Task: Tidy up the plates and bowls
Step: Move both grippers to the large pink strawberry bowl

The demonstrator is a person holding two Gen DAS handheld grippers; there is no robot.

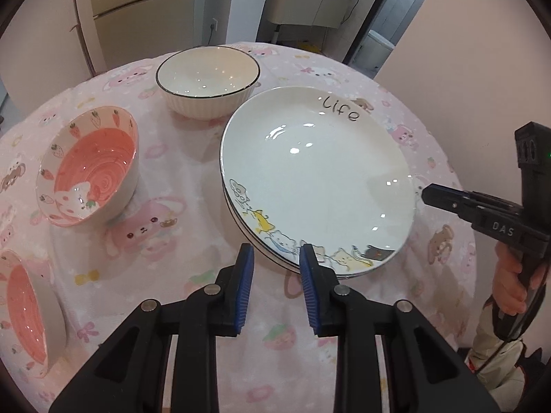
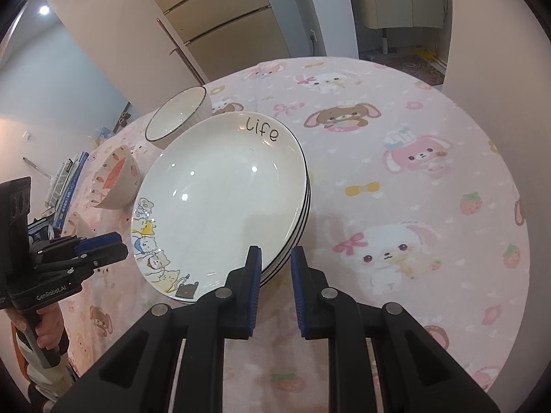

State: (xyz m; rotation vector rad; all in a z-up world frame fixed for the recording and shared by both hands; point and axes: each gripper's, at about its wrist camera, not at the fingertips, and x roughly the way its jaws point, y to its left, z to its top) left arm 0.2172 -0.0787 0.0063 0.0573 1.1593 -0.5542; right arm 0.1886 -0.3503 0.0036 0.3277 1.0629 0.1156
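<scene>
A stack of white plates (image 1: pixel 316 175) with a cat print and the word "life" on top sits mid-table; it also shows in the right wrist view (image 2: pixel 220 199). A white bowl with a black rim (image 1: pixel 206 81) (image 2: pixel 179 117) stands behind it. A pink strawberry bowl (image 1: pixel 89 165) (image 2: pixel 117 179) lies tilted to the left, and a second pink bowl (image 1: pixel 24 309) lies at the left edge. My left gripper (image 1: pixel 277 254) is open and empty at the stack's near rim. My right gripper (image 2: pixel 277 254) is open and empty at the stack's right rim; it shows from outside in the left wrist view (image 1: pixel 427 196).
The round table wears a pink cartoon tablecloth (image 2: pixel 413 172). A wooden chair back (image 1: pixel 81 34) stands behind the table on the left. Books (image 2: pixel 69 186) lie beyond the table's left edge. A wall (image 1: pixel 482 51) rises close on the right.
</scene>
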